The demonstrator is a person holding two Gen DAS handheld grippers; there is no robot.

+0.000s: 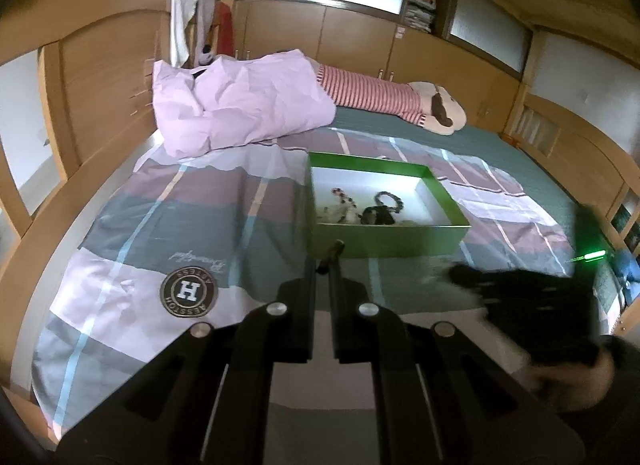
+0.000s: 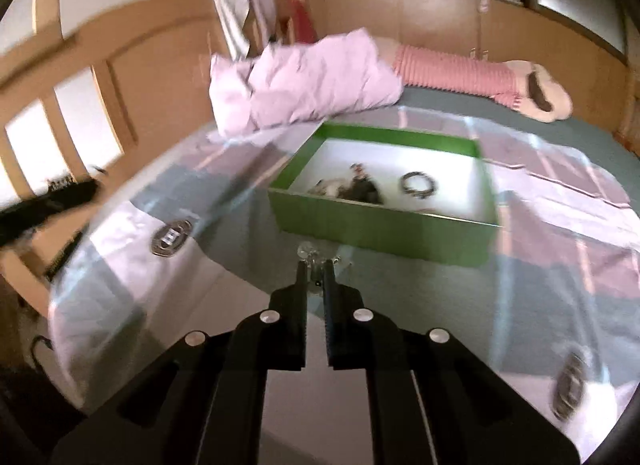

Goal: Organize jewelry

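Carefully now: my right gripper [image 2: 315,265] has its jaws nearly closed on a small clear, sparkly piece [image 2: 310,255], low in the centre of its view, just short of the green box [image 2: 380,231]. My left gripper [image 1: 325,261] is also almost shut, pinching a small dark item [image 1: 334,250] near the box's front wall. Bracelets [image 2: 418,184] already lie inside, mid-frame. I judge the best approach is to lift each piece over the front wall, lower it onto bare white floor, and part the jaws only once it is inside.
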